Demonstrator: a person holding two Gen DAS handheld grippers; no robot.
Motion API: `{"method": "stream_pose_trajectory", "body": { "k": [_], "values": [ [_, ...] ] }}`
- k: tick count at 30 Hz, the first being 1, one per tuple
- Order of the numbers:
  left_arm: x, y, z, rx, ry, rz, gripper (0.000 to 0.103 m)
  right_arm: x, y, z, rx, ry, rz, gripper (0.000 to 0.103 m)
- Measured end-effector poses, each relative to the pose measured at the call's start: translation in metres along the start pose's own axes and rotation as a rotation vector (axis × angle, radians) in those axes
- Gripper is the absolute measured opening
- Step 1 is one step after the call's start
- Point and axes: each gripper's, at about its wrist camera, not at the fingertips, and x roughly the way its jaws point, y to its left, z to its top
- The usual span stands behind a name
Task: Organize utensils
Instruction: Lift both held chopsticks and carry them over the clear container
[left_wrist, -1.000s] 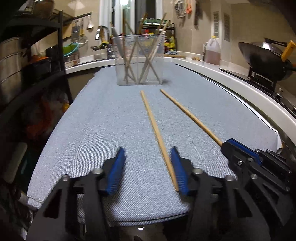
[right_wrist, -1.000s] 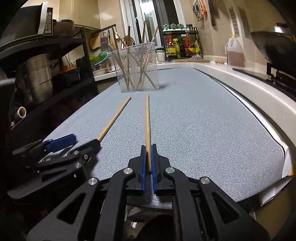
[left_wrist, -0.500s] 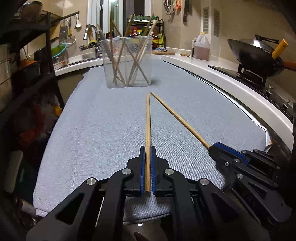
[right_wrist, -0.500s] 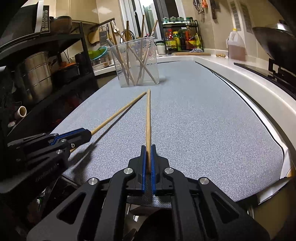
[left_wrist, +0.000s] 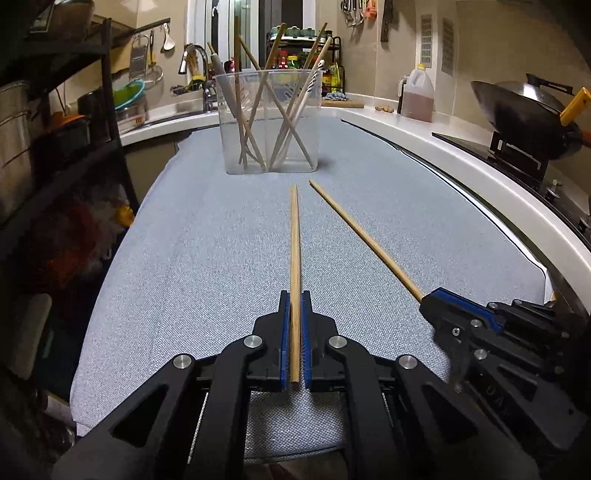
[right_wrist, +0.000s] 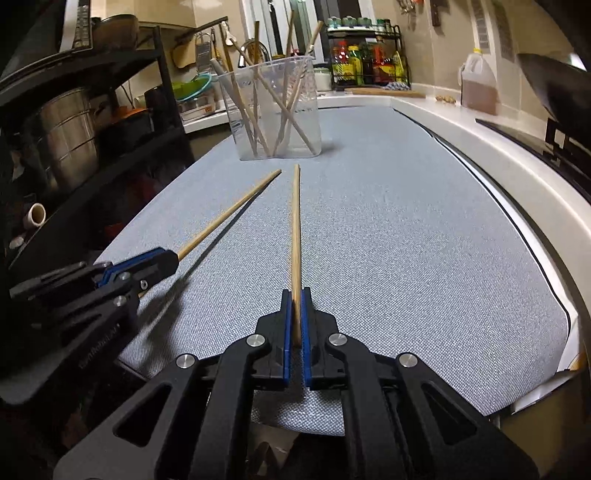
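Observation:
Two wooden chopsticks point toward a clear plastic holder (left_wrist: 269, 122) that stands on the grey-blue mat (left_wrist: 207, 266) with several chopsticks in it. My left gripper (left_wrist: 294, 295) is shut on the near end of one chopstick (left_wrist: 294, 240). At lower right of the left wrist view, my right gripper (left_wrist: 430, 301) grips the second chopstick (left_wrist: 365, 240). In the right wrist view my right gripper (right_wrist: 294, 293) is shut on that chopstick (right_wrist: 295, 229), lifted off the mat. The left gripper (right_wrist: 168, 258) sits at the left with its chopstick (right_wrist: 229, 216), the holder (right_wrist: 275, 110) beyond.
A black shelf rack (left_wrist: 55, 129) with steel pots runs along the left side. A dark wok (left_wrist: 524, 118) on a stove stands at the right, an oil jug (left_wrist: 417, 94) on the white counter behind. The sink and bottle rack lie beyond the holder.
My left gripper went from open beside the left chopstick to shut on it and raised it a little. The right gripper kept its grip and tilted its chopstick upward.

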Motion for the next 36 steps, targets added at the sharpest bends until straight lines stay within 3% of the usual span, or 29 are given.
{"method": "stream_pose_trajectory", "body": {
  "k": [4,11,19,25,29,36],
  "values": [
    [-0.007,0.000,0.002,0.001,-0.010,0.000,0.005,-0.010,-0.005,0.000,0.080,0.011,0.011,0.005],
    [-0.031,0.005,0.007,0.004,-0.072,0.025,0.005,-0.013,-0.003,0.000,0.100,0.006,0.005,0.005],
    [-0.038,0.025,0.009,-0.033,-0.068,0.044,0.005,-0.026,0.000,0.003,0.100,-0.047,-0.017,0.005],
    [-0.049,0.041,0.023,-0.054,-0.118,0.057,0.005,-0.049,0.003,0.030,0.065,-0.163,-0.041,0.005],
    [-0.049,0.043,0.038,-0.084,-0.139,0.045,0.005,-0.054,0.005,0.053,0.046,-0.193,-0.023,0.005],
    [-0.049,0.027,0.059,0.021,-0.138,0.048,0.005,-0.062,-0.009,0.082,0.099,-0.215,-0.016,0.005]
  ]
}}
